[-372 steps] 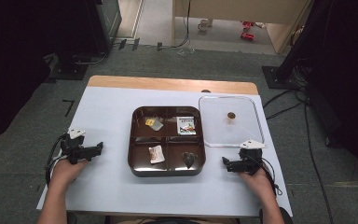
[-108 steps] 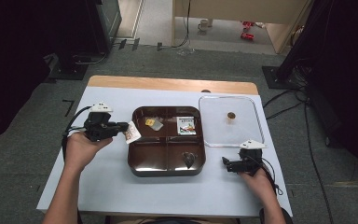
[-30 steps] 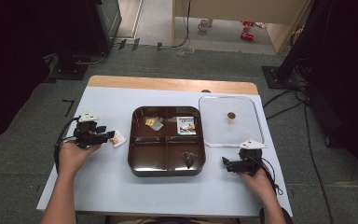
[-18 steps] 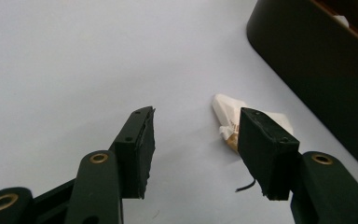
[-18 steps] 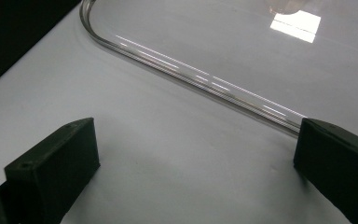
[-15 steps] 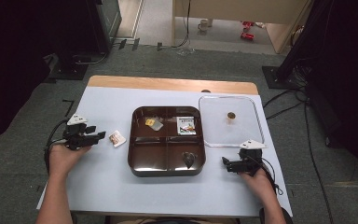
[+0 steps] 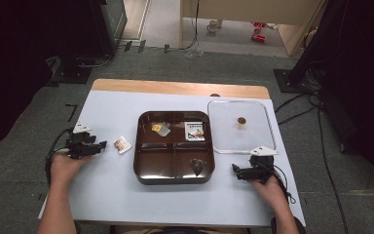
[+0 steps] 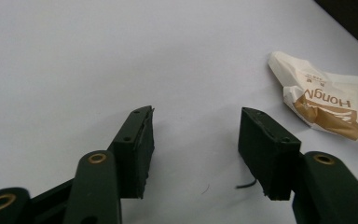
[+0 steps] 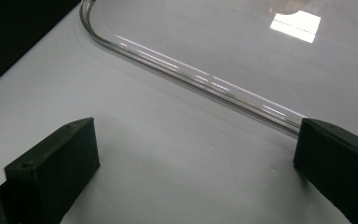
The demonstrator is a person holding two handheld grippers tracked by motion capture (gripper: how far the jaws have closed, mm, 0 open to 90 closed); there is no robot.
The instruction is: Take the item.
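A small white and brown snack packet (image 7: pixel 122 145) lies on the white table (image 7: pixel 107 195), just left of the dark brown four-part tray (image 7: pixel 138 161). My left gripper (image 7: pixel 102 145) rests a short way left of the packet. Its jaws have just been opening, and nothing is between them. In the left gripper view the packet (image 8: pixel 326 100) lies ahead and to the right of the open left gripper (image 8: pixel 196 114). My right gripper (image 7: pixel 234 169) sits open on the table by the tray's front right corner. In the right gripper view, the right gripper (image 9: pixel 196 135) faces the clear lid's rim (image 9: pixel 191 74).
The tray's back compartments hold a yellow and grey packet (image 7: pixel 160 128) and a white packet (image 7: pixel 194 130). Its front right one holds a dark item (image 7: pixel 197 165). A clear lid (image 7: pixel 253 136) with a brown knob (image 7: pixel 241 120) lies right of the tray.
The packet left the tray's front left compartment in my left gripper and now lies on the table. Over the last second that gripper drew back to the left. The right hand stayed still.
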